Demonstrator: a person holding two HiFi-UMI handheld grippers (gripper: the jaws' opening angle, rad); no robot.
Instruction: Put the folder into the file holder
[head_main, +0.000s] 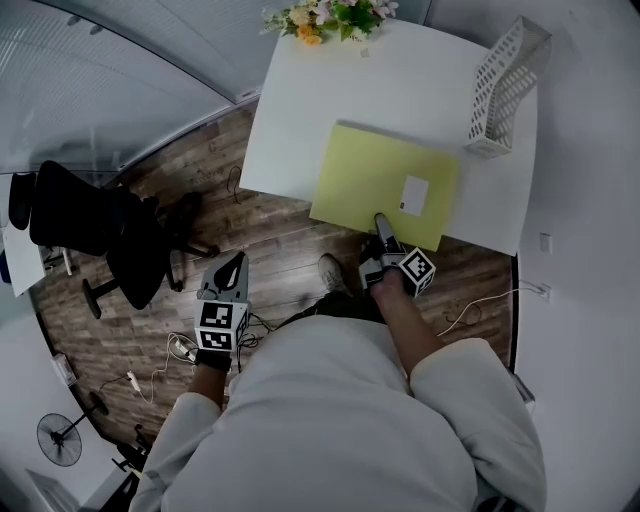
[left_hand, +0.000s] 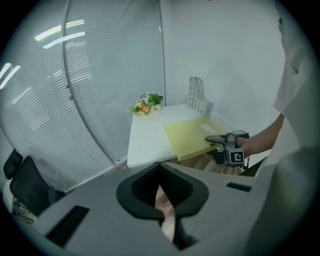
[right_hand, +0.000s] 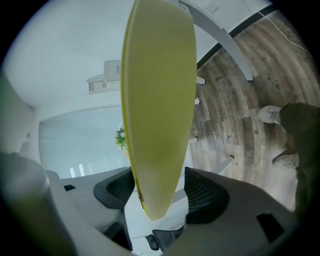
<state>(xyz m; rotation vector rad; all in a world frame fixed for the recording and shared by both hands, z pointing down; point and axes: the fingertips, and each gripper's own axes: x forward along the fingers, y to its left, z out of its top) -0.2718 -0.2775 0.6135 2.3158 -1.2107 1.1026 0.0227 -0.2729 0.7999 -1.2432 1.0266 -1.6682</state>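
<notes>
A yellow-green folder with a white label lies flat on the white table, its near edge overhanging the table's front. My right gripper reaches in at that edge, one finger over the folder and one under it. In the right gripper view the folder stands edge-on between the wide jaws, with a thin gap on the right side. A white mesh file holder stands upright at the table's far right corner. My left gripper hangs low over the floor to the left, jaws together and holding nothing.
A bunch of flowers sits at the table's back edge. A black office chair stands on the wooden floor at left. Cables and a small fan lie behind me. A wall runs along the table's right side.
</notes>
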